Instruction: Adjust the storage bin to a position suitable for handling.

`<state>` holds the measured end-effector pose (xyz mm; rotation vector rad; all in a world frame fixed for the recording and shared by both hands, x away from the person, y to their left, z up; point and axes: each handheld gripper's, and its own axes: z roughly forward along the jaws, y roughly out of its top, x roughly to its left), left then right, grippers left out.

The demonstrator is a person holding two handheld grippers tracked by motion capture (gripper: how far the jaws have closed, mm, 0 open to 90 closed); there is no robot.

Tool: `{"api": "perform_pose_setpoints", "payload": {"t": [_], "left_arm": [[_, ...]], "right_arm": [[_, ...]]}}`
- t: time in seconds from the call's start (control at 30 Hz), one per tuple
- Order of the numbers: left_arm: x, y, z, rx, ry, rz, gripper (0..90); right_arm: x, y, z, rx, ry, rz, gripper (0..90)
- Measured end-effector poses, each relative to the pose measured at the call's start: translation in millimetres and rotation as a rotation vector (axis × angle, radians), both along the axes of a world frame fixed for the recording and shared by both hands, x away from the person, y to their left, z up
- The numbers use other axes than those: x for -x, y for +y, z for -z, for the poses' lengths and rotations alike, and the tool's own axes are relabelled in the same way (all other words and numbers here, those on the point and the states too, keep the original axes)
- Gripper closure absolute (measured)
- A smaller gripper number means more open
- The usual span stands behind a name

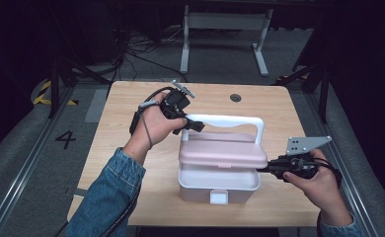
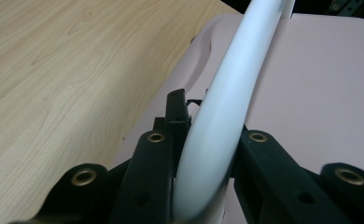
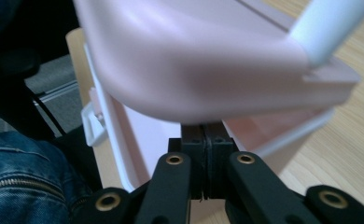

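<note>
Pink-lidded white storage box (image 1: 219,183) sits mid-table, toward the near edge of the wooden table (image 1: 126,113). Pink lid (image 1: 223,153) is raised off the white base, gap visible along the front; white latch (image 1: 218,198) on the front wall hangs free. White handle (image 1: 230,121) stands up behind the lid.

Left gripper (image 1: 194,124) comes in from the far-left side, hand (image 1: 153,123) wrapped around its body, wrist bent, denim sleeve (image 1: 106,197) running back to the bottom edge. Its jaws are clamped on the handle at the left corner. Left gripper view confirms it: white handle (image 2: 227,112) pinched between the two black jaws, lid (image 2: 311,79) below it, table (image 2: 54,79) to the left.

Right gripper (image 1: 262,169) is held level at the box's right side, hand (image 1: 314,180) gripping from behind, grey plate (image 1: 305,143) on top. Its tips reach under the lid's right edge. Right gripper view shows what the high view hides: jaws pressed together, tips right at the lid (image 3: 194,60) underside, probably touching it, hard to tell. Box (image 3: 138,135) interior open below, handle (image 3: 329,28) at upper right.
</note>
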<state>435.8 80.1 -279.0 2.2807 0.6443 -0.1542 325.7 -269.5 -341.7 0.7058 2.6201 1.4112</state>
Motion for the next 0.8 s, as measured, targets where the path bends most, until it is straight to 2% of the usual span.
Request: {"api": "perform_pose_setpoints", "payload": {"t": [0.07,0.3,0.33,0.37,0.4,0.47,0.53,0.67,0.8], "left_arm": [[1.3,-0.6,0.1,-0.004,-0.012,-0.003,80.6],[3.1,-0.3,-0.3,-0.013,-0.035,-0.012,75.8],[3.4,0.2,-0.3,-0.009,-0.040,-0.018,73.1],[4.1,0.7,-0.3,0.002,-0.045,-0.030,64.1],[4.4,1.9,-0.6,0.013,-0.059,-0.038,64.1],[6.6,5.1,-1.3,0.009,-0.065,-0.049,57.0],[9.8,10.1,-2.5,-0.004,-0.090,-0.060,51.4],[15.7,21.7,-4.8,-0.010,-0.108,-0.071,48.8],[25.1,35.4,-7.6,0.010,-0.125,-0.102,48.2]], "right_arm": [[-0.3,3.7,1.5,-0.029,-0.005,-0.024,90.0],[-0.1,6.2,0.9,-0.051,-0.035,-0.027,90.0],[0.1,6.3,0.6,-0.051,-0.039,-0.024,90.0],[0.2,6.0,0.3,-0.053,-0.042,-0.022,90.0],[0.2,6.0,0.3,-0.053,-0.042,-0.022,90.0],[0.0,5.7,0.3,-0.057,-0.047,-0.020,90.0],[0.1,5.6,-0.6,-0.058,-0.052,-0.018,90.0],[-0.6,5.6,-2.0,-0.068,-0.062,-0.012,90.0],[-2.2,5.9,-5.1,-0.078,-0.078,-0.005,90.0]]}}
